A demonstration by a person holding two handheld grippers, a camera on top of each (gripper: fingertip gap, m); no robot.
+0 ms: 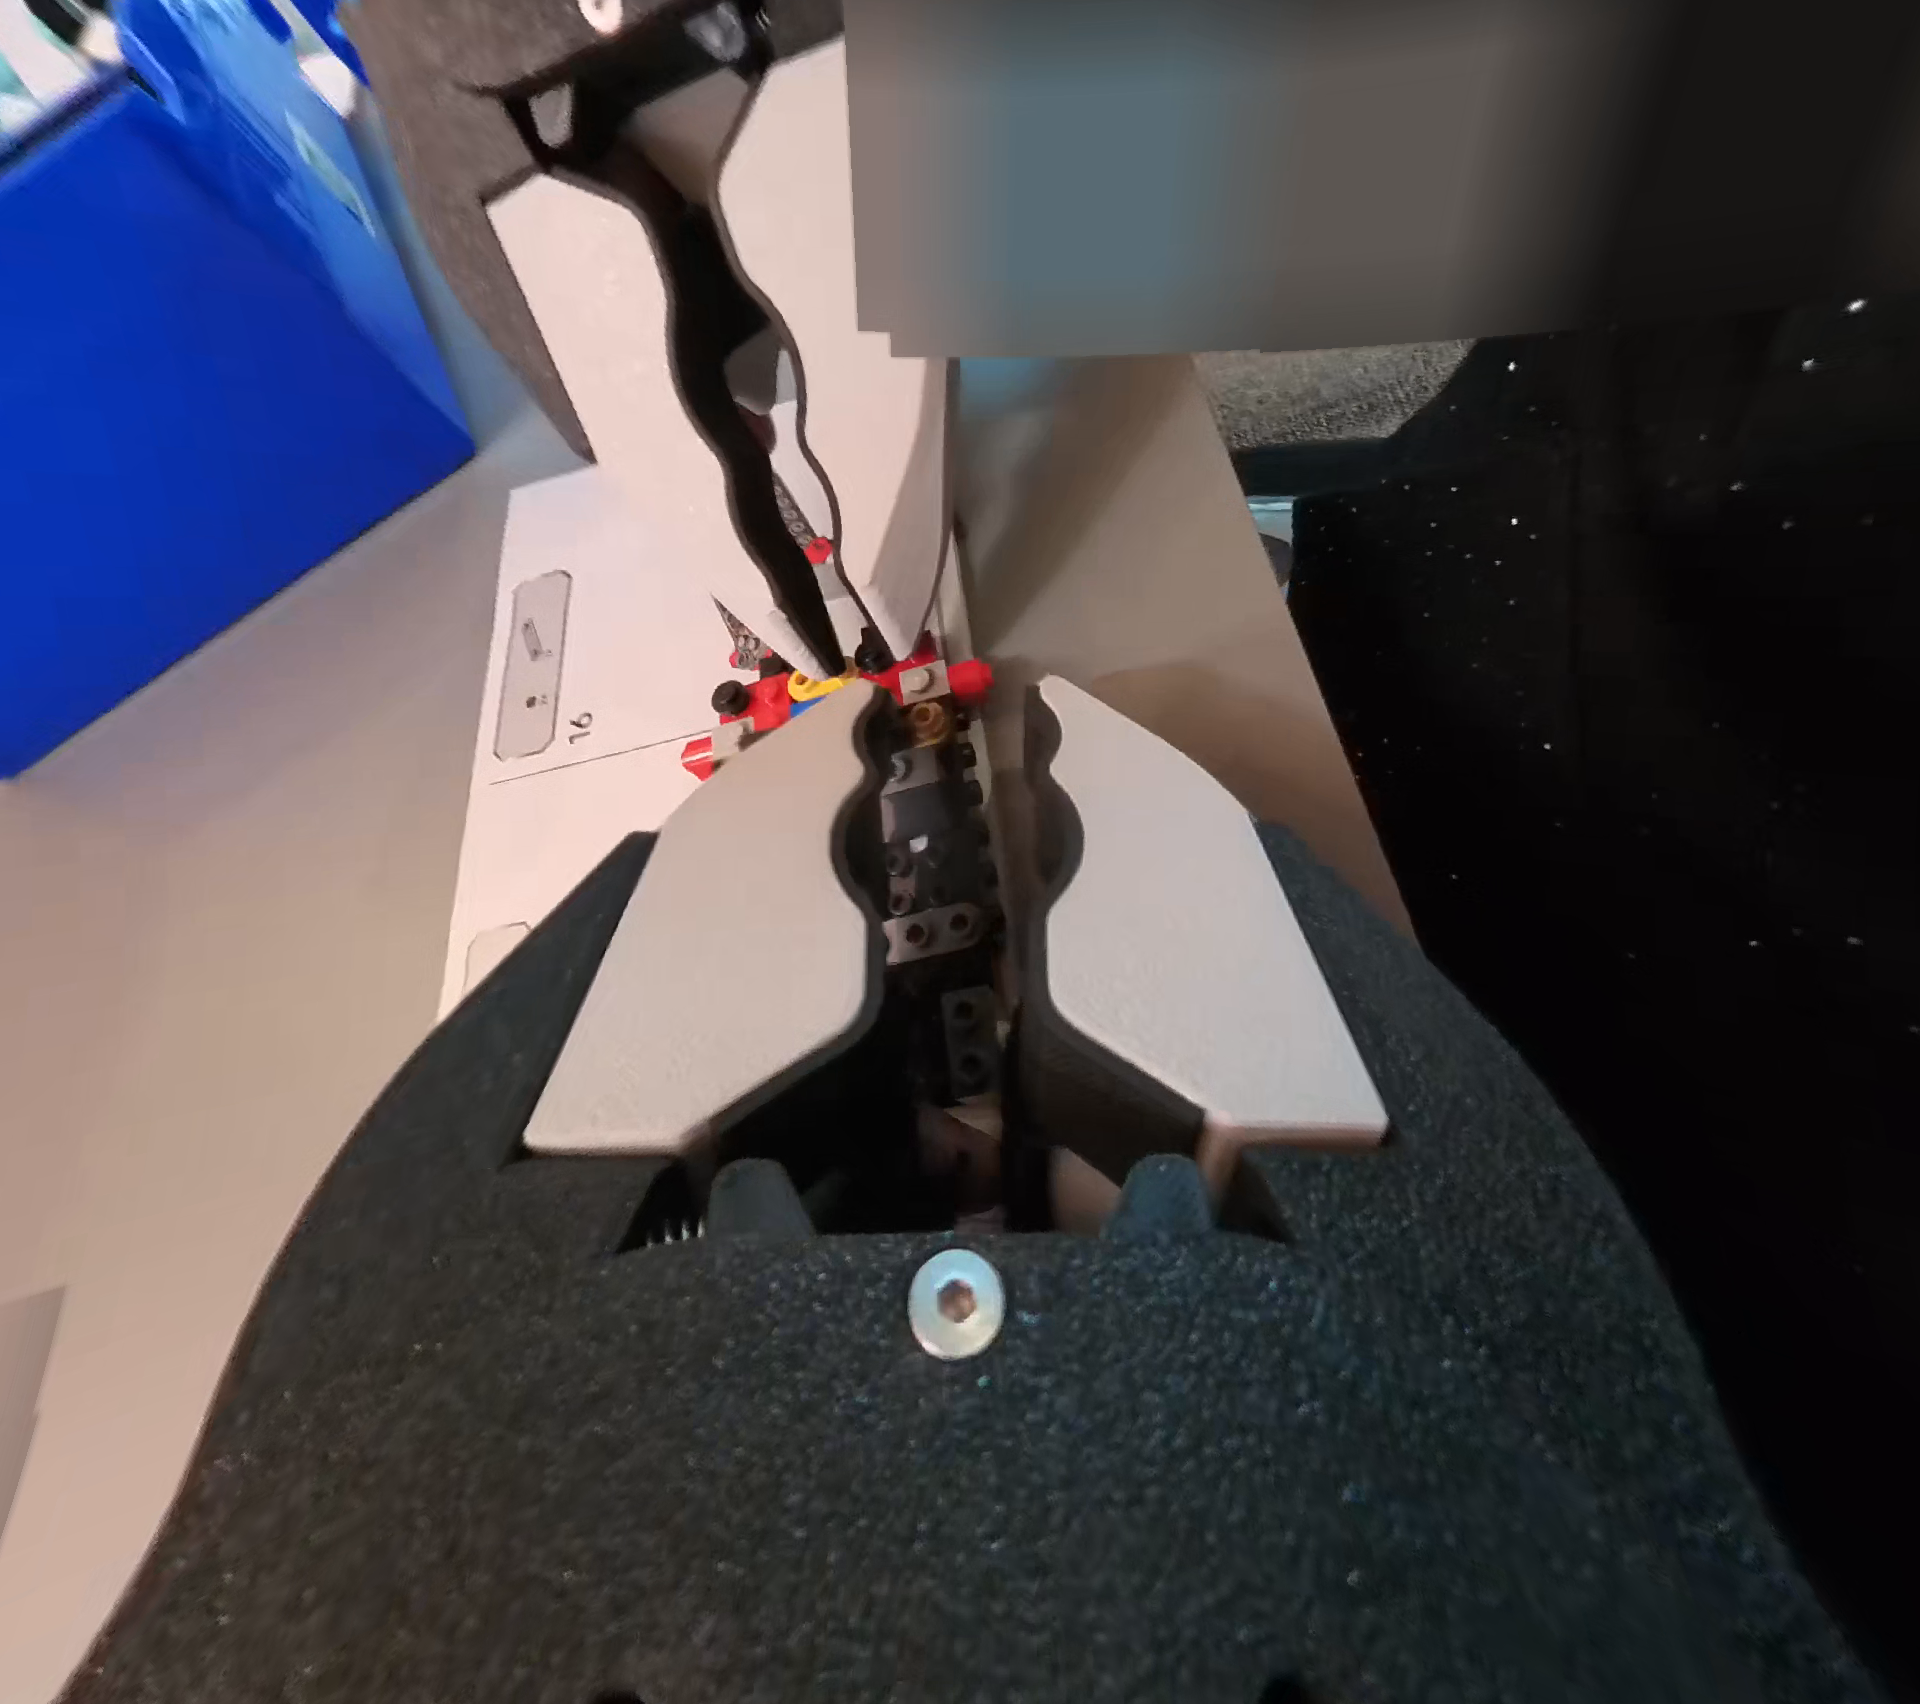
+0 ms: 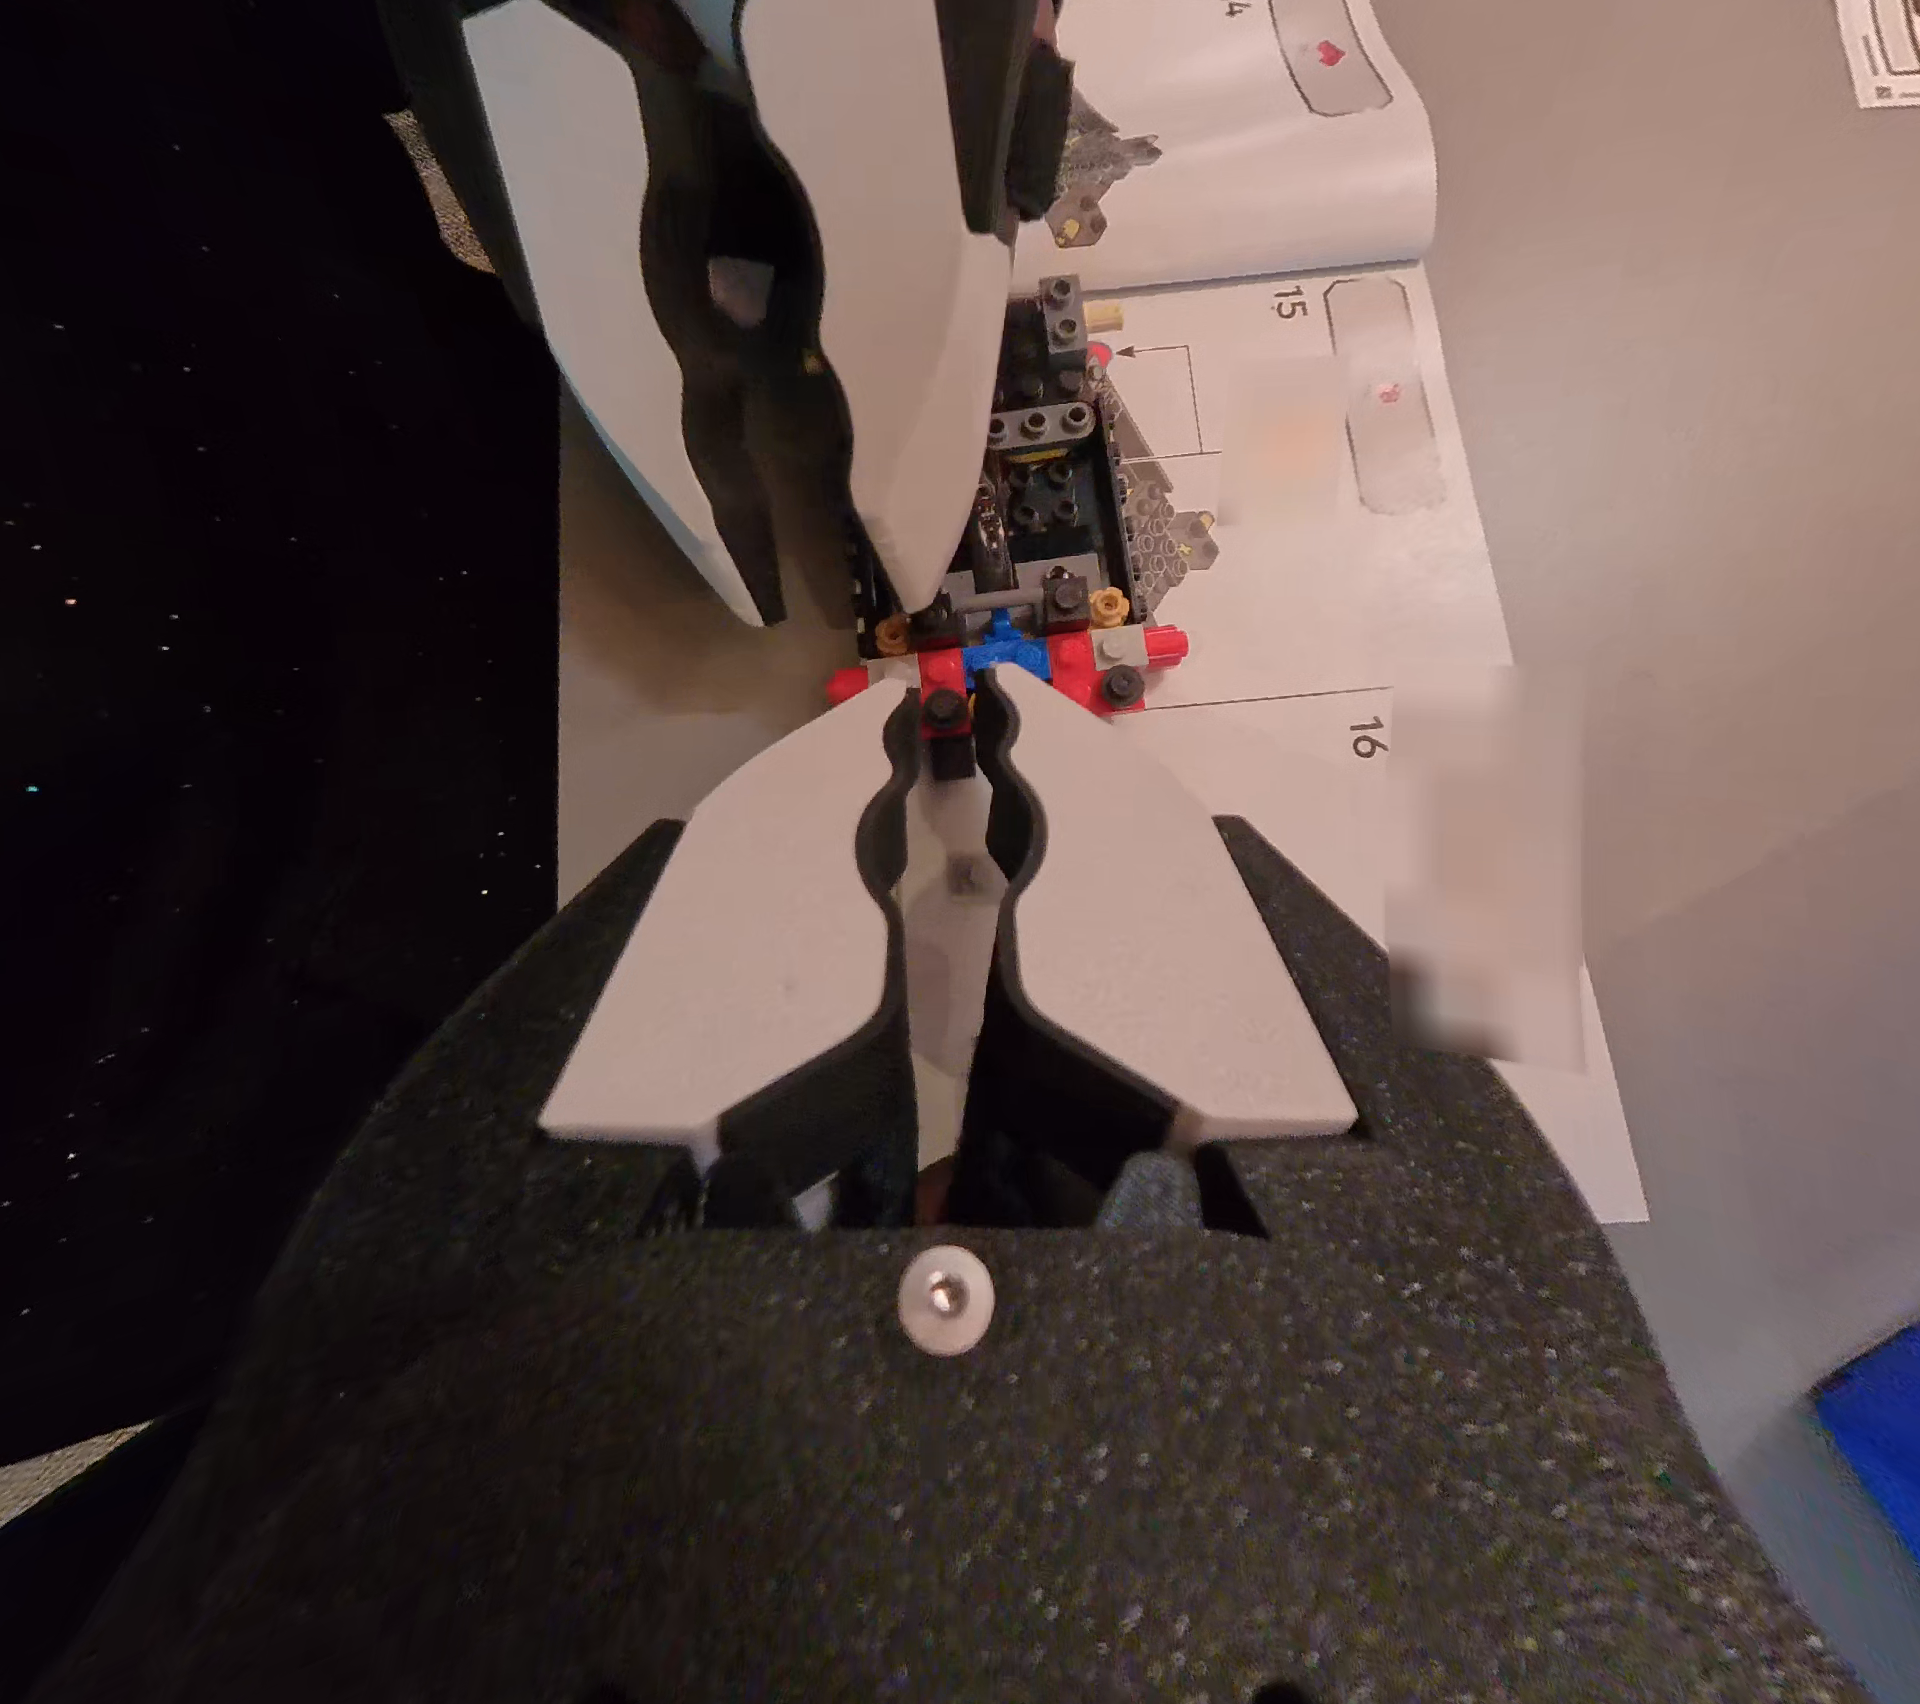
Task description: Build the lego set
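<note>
The lego model (image 1: 935, 833) is a dark grey and black body with a red, blue and yellow front end (image 1: 914, 678). My left gripper (image 1: 951, 698) is shut on the body, which fills the gap between its fingers. In the right wrist view the model (image 2: 1049, 501) lies over the booklet, and the left gripper (image 2: 842, 605) comes in from above. My right gripper (image 2: 951, 688) is shut on a small red and black piece (image 2: 943, 714) at the model's red front bar (image 2: 1081, 657). It shows in the left wrist view (image 1: 836, 662) reaching down from the top.
An open instruction booklet (image 2: 1299, 563) lies on the grey table under the model; it also shows in the left wrist view (image 1: 582, 646). Blue boxes (image 1: 208, 407) stand at the left. A sticker sheet (image 2: 1870, 23) lies farther off. The table edge and dark floor (image 2: 260, 511) are beside the grippers.
</note>
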